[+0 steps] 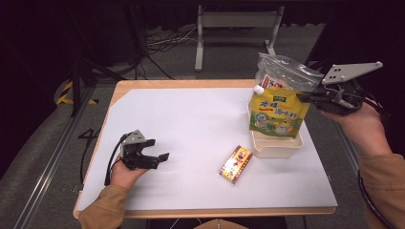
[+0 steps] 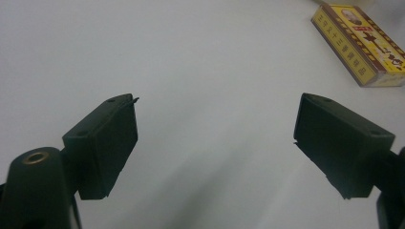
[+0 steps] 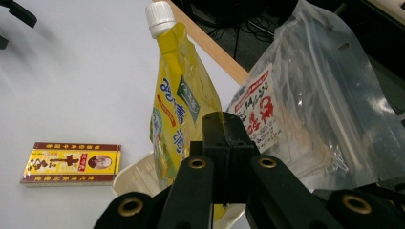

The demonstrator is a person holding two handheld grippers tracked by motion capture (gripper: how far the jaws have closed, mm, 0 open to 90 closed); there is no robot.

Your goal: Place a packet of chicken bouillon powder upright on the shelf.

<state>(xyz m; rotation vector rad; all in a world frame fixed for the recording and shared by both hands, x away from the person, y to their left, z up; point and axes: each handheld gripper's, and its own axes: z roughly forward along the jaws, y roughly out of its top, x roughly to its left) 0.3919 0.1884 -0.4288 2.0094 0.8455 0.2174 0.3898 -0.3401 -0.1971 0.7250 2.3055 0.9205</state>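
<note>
A yellow spouted pouch with a white cap stands in a white tray at the right of the table. A clear plastic bag with red print leans behind it. My right gripper is shut on the yellow pouch's right edge. In the right gripper view the closed jaws sit where the pouch meets the clear bag. At the table's left, my left gripper rests open and holds nothing. Its wide-apart jaws hover over bare white surface.
A small yellow and red box lies flat in front of the tray, also at the upper right of the left gripper view. The white sheet covers the wooden table. Cables and a metal stand lie on the floor beyond the far edge.
</note>
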